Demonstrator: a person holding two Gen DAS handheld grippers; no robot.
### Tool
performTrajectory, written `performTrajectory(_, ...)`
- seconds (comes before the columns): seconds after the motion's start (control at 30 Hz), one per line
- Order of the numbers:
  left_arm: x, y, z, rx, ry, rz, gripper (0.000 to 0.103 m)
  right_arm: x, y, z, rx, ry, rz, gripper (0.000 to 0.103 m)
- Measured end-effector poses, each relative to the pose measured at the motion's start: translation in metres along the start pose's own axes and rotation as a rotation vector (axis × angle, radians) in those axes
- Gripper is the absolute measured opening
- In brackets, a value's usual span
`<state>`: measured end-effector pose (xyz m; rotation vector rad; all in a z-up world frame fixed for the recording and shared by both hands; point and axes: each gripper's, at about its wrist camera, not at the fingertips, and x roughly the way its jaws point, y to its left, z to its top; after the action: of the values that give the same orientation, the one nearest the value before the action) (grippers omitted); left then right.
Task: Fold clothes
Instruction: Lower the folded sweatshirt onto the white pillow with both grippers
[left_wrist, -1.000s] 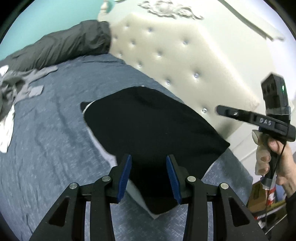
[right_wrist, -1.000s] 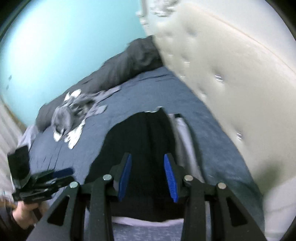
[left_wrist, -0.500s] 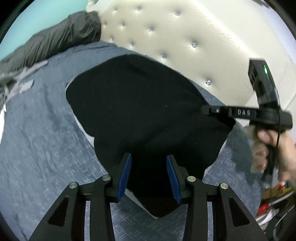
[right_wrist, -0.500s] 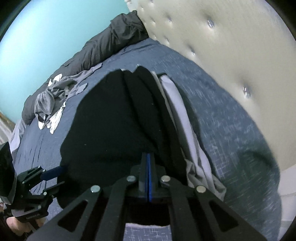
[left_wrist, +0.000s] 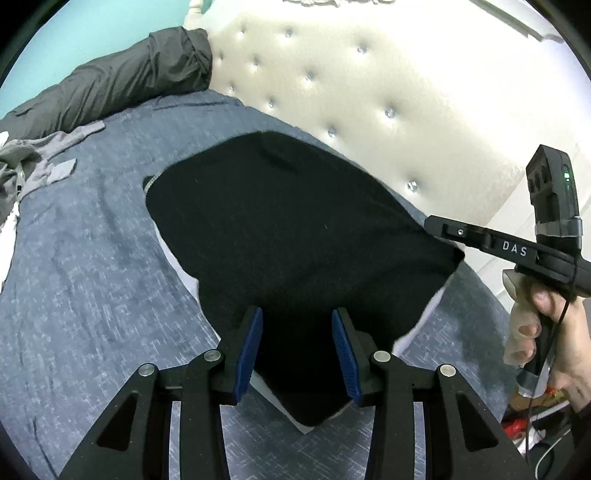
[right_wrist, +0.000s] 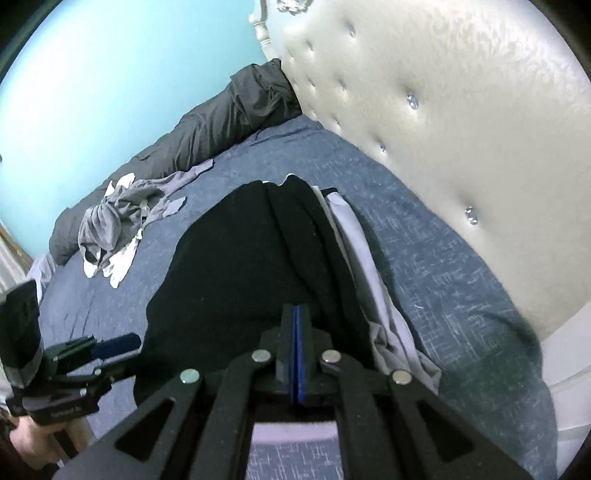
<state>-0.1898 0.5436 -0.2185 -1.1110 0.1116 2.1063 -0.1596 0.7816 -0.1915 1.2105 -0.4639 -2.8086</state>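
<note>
Black knit garment (left_wrist: 295, 229) lies flat on blue-grey bedspread (left_wrist: 85, 280), long axis toward headboard — left gripper (left_wrist: 297, 349) gapes empty over near corner, right gripper (right_wrist: 297, 347) pinched shut at near hem.

Folded garment (left_wrist: 295, 229) is laid on bed (left_wrist: 92, 295) beside headboard (left_wrist: 406, 92); clothes pile (right_wrist: 110, 221) is left further off (nr pillows (right_wrist: 207, 125)).

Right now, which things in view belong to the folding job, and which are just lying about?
In the job:
black garment
pale garment under it
left gripper
right gripper

Lying about:
grey clothes heap
dark bedding roll
headboard
</note>
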Motion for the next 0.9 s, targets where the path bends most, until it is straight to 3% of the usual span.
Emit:
performTrajectory(0.17,0.014,-0.007,-0.009,0.010,0.011,0.016,0.043,0.019,-0.013,-0.021,0.023,0.044,-0.056,0.000)
performTrajectory(0.33,0.017,-0.012,-0.012,0.022,0.007,0.030,0.043,0.027,-0.026,-0.036,0.067,0.046,-0.048,0.000)
performTrajectory(0.6,0.013,-0.009,-0.009,-0.011,-0.013,0.033,0.042,0.000,-0.017,-0.030,0.076,-0.045,-0.054,0.000)
performTrajectory(0.9,0.023,-0.012,-0.011,-0.007,0.004,0.035,0.042,0.025,-0.022,-0.048,0.074,0.023,-0.087,0.000)
